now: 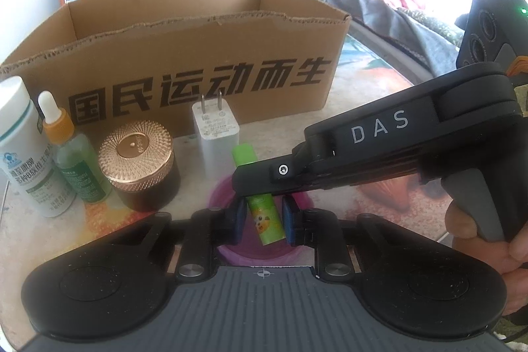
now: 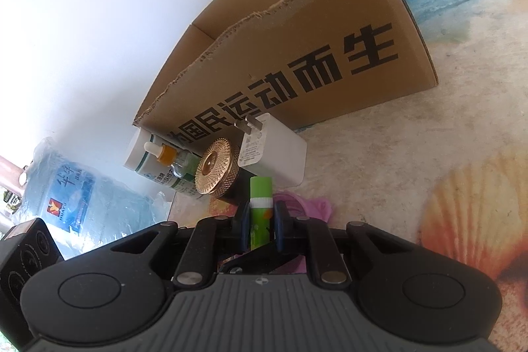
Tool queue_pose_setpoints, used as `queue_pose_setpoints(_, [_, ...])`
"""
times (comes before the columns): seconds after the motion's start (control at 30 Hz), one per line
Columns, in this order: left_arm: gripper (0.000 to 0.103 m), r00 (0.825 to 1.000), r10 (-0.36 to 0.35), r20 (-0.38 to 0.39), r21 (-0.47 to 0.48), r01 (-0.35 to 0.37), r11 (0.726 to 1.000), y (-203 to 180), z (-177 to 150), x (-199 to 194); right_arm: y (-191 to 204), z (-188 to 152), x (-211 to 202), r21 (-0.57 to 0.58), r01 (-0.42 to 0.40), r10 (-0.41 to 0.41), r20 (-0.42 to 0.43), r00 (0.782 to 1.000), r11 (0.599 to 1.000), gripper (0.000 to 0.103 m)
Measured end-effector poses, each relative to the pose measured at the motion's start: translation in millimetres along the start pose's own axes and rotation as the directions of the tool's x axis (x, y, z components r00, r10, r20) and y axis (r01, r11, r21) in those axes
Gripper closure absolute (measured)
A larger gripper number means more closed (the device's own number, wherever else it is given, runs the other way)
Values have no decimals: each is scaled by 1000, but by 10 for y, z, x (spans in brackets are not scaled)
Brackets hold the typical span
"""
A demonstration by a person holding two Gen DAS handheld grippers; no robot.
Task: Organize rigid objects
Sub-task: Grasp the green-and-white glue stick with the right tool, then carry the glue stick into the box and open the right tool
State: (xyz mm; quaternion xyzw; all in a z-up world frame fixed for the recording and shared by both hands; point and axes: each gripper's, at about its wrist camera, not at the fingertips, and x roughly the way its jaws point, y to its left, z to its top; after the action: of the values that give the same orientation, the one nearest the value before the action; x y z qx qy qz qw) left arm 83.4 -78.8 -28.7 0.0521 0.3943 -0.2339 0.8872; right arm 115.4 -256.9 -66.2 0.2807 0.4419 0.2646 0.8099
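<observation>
Both tongs pinch the same small green lip-balm tube (image 1: 266, 216) with a cartoon label: the left gripper (image 1: 264, 220) clamps its lower body between blue pads, the right gripper (image 2: 260, 216) presses on it just below the green cap (its black finger crosses the tube in the left view). That tube stands upright above a purple plastic bowl (image 1: 231, 253), near a white wall charger (image 1: 216, 142), a gold-lidded dark jar (image 1: 140, 167), a green dropper bottle (image 1: 76, 160) and an open brown cardboard box (image 1: 184, 61)
</observation>
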Motion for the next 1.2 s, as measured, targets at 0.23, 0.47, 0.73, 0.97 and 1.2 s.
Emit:
queue_pose_setpoints(0.23, [81, 999, 6, 33, 12, -6, 1000, -22, 17, -157, 110, -8, -114, -22, -16, 17, 30, 999, 1000, 86])
queue_pose_setpoints(0.47, [81, 996, 16, 88, 23, -18, 1000, -40, 109, -376, 285, 18, -284, -61, -53, 57, 75, 996, 997, 86])
queue_pose_setpoints(0.73, [81, 986, 34, 162, 38, -40, 998, -69, 337, -581, 519, 148, -475, -130, -96, 115, 143, 983, 987, 86])
queue_pose_setpoints(0.97, [81, 975, 63, 214, 33, -72, 997, 23, 701, -667, 786, 472, -509, -224, -127, 167, 175, 970, 966, 86])
queue_pose_setpoints(1.2, [81, 975, 112, 192, 1, -114, 993, 247, 1133, -563, 952, 1049, -229, -250, -160, 194, 116, 974, 955, 86])
